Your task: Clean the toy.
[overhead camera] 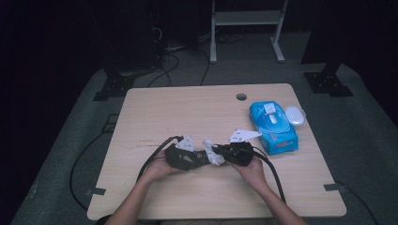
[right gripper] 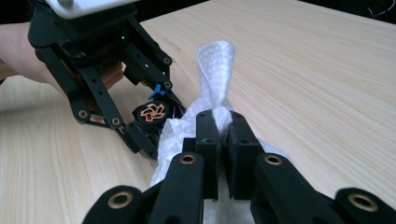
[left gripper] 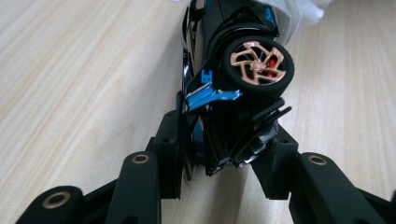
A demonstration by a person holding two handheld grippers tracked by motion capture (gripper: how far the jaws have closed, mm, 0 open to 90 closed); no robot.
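Note:
A black toy car (left gripper: 233, 60) with blue trim and a copper-spoked wheel (left gripper: 258, 62) is clamped at one end between the jaws of my left gripper (left gripper: 224, 149). My right gripper (right gripper: 223, 140) is shut on a crumpled white wipe (right gripper: 215, 70), which sticks up past its fingertips. The wipe's lower folds lie against the car beside the wheel (right gripper: 152, 112), and the left gripper (right gripper: 140, 126) faces mine from the left. In the high view the left gripper (overhead camera: 199, 158) and right gripper (overhead camera: 220, 151) meet tip to tip above the table's middle front, with the wipe (overhead camera: 212, 153) between them.
A blue pack of wet wipes (overhead camera: 273, 124) lies at the right of the wooden table (overhead camera: 187, 108), its white lid (overhead camera: 294, 115) flipped open. A cable hole (overhead camera: 241, 97) sits near the far edge. Cables trail from both grippers toward the near edge.

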